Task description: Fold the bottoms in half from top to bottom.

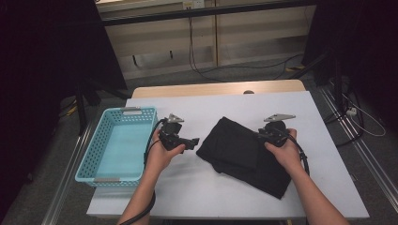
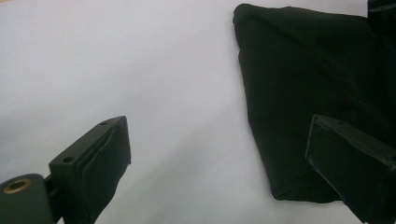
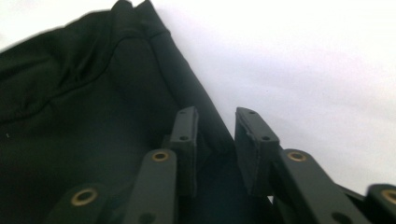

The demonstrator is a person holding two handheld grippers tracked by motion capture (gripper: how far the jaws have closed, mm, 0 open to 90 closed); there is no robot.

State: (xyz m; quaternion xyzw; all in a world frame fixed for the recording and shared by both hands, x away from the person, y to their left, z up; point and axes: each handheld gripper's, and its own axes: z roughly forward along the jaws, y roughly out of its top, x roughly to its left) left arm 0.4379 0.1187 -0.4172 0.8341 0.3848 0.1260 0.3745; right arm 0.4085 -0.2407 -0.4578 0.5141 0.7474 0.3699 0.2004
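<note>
Basket (image 1: 117, 145) left of cloth (image 1: 234, 150) (on table (image 1: 324, 140))

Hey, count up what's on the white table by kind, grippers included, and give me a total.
Folded black cloth: 1
Light blue perforated basket: 1
Hand-held grippers: 2, the left gripper and the right gripper
Total: 4

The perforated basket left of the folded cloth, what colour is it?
The basket is light turquoise blue, with small grey handles at its ends; the high view shows it best.
</note>
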